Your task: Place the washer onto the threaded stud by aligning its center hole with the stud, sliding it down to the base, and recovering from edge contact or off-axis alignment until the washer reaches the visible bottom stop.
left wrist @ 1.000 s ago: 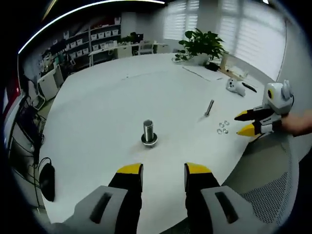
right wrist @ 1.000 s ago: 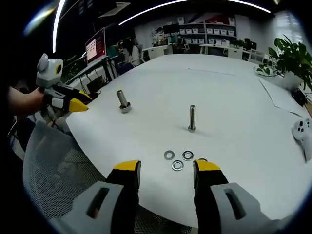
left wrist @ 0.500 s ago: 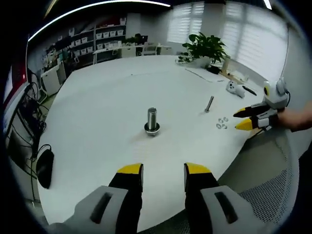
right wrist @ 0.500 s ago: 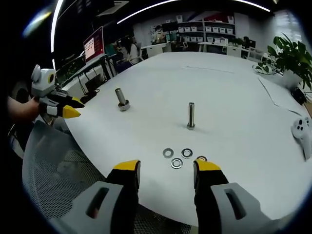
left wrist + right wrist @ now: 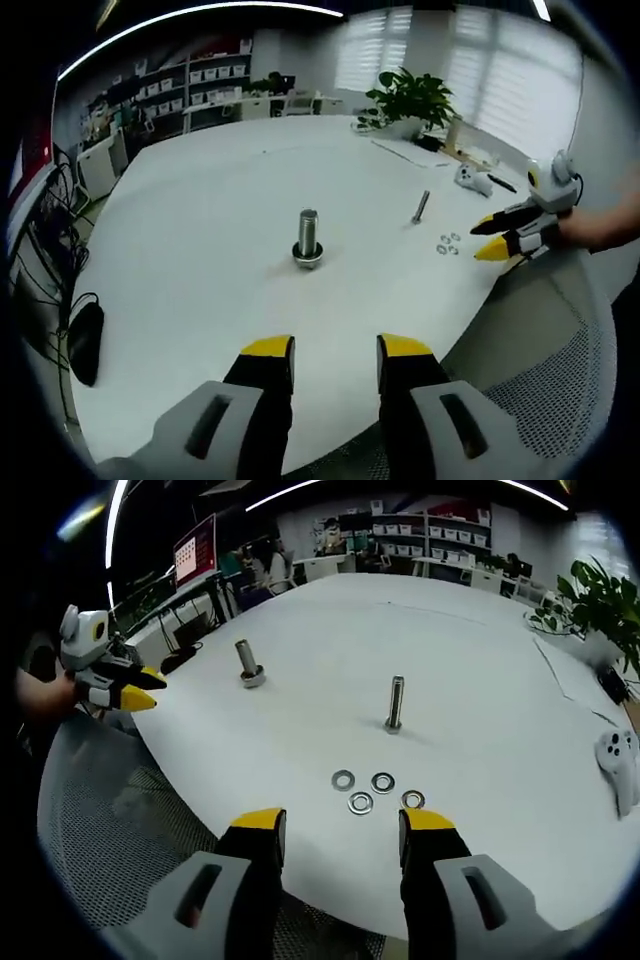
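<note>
Four washers [image 5: 372, 789] lie flat in a loose cluster on the white counter [image 5: 480, 680], just ahead of the right tool [image 5: 336, 830], whose yellow-tipped jaws stand apart with nothing between them. In the left gripper view the same washers [image 5: 446, 243] are too small to count reliably. The slim threaded stud [image 5: 395, 703] stands upright beyond the washers, apart from them. A thicker stud [image 5: 307, 238] stands upright ahead of the left tool [image 5: 331, 355], jaws likewise parted and empty, held level off the counter edge. A game controller [image 5: 620, 761] is cut off by the frame edge.
</note>
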`<state>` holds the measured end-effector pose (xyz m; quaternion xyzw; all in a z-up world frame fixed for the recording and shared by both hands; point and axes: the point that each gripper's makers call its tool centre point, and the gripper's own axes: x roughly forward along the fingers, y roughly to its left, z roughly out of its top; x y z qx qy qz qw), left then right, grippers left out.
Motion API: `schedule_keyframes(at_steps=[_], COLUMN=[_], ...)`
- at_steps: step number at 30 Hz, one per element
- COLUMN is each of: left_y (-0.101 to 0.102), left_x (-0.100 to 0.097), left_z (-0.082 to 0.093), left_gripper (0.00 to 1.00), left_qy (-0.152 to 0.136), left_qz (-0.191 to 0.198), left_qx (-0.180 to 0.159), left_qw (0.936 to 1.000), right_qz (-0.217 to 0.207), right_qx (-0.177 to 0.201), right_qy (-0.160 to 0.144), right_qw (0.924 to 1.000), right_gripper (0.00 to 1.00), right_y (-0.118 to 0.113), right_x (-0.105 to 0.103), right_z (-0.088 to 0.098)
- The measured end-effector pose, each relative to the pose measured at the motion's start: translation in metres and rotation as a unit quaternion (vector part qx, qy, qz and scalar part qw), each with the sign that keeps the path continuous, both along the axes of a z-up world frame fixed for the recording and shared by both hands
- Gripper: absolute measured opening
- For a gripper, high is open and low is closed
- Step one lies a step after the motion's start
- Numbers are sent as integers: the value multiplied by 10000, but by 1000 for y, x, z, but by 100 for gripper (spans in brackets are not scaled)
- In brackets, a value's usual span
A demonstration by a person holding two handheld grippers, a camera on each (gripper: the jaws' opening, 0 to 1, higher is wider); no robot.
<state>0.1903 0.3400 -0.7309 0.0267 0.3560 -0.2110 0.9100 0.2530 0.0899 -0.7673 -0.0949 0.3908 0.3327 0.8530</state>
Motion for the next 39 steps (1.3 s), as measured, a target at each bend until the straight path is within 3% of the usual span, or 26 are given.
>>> schedule_keyframes(at_steps=[4,17,26,39], left_y=[-6,-17,-16,-23], left_x=[-5,-8,-9,-14], left_z=[-6,-8,-4,-5], left_gripper=[31,31,29,28], left_qy=[115,61,-29,-13], left_qz=[-202,-529,-522,-734], left_qx=[2,-147,-315,-297], left_qw=[9997,9985,9981,9969], right_qz=[-16,-197,-240,-408], right_qx=[-60,-242,-303,-411], right_qy=[44,73,92,49], right_qw=[10000,9995,9992,9983], right_gripper=[48,49,50,51], right_y=[-2,-10,-10,-17], right_x=[0,0,0,2], right_z=[-2,-7,-8,-8])
